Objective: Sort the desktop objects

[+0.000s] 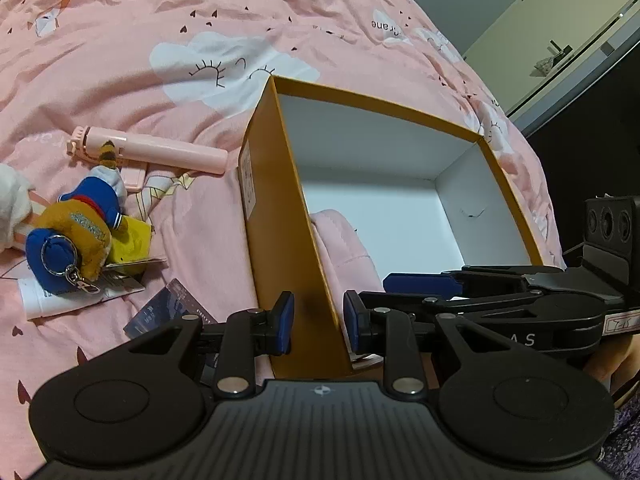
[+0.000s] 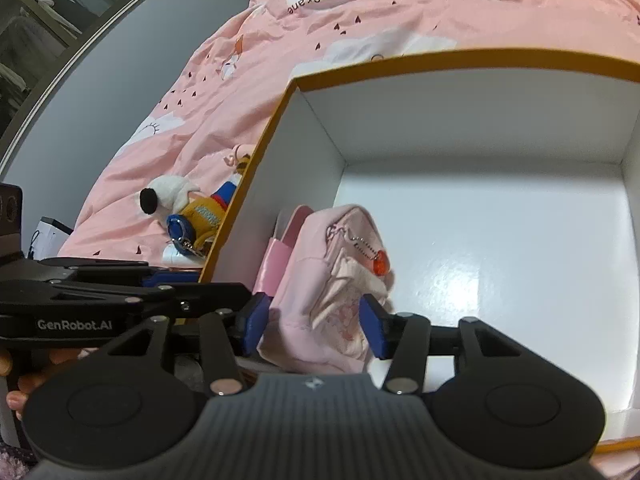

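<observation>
Orange outside, white inside: box (image 1: 276,200). Pale pink pouch (image 2: 320,292), red-orange bead (image 2: 381,266) at two o'clock. Pink bedsheet (image 1: 140,40), white clouds. Blue-and-mustard plush keychain (image 1: 76,232). Pink stick (image 1: 160,150).

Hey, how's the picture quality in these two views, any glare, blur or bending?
Right wrist: glare on the white floor of the box, and the pink pouch looks slightly soft. Left wrist: sharper, evenly lit, the box's orange wall shaded near the camera. Both bend straight edges, fisheye style.
</observation>
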